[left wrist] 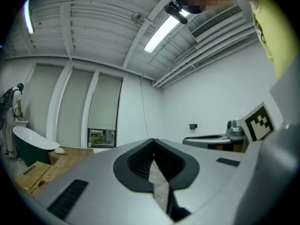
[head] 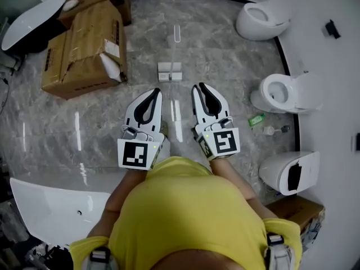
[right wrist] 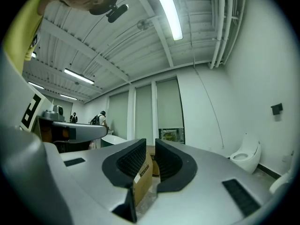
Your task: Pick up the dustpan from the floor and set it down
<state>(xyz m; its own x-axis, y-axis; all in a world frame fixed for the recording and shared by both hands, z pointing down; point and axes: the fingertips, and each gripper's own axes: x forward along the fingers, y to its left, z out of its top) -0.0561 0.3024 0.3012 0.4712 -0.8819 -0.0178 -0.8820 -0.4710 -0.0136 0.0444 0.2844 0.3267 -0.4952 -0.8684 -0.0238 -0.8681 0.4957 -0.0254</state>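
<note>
- The grey marble floor (head: 225, 61) of a bathroom showroom lay below, with cardboard boxes (head: 84, 49) at left and toilets (head: 281, 91) at right
- The dustpan (head: 170, 71) sat on the floor ahead of both grippers and well apart from them, its thin handle (head: 177, 34) showing beyond it
- The left gripper (head: 156, 92) was closed and empty, and the right gripper (head: 201, 87) had only a narrow gap with nothing in it
- Jaws this narrow would likely knock the handle and topple the dustpan rather than straddle it

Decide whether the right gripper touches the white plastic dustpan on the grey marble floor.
Apart. The head view shows grey marble floor between the right gripper and the white plastic dustpan; the right gripper view shows no dustpan at its jaws.
</note>
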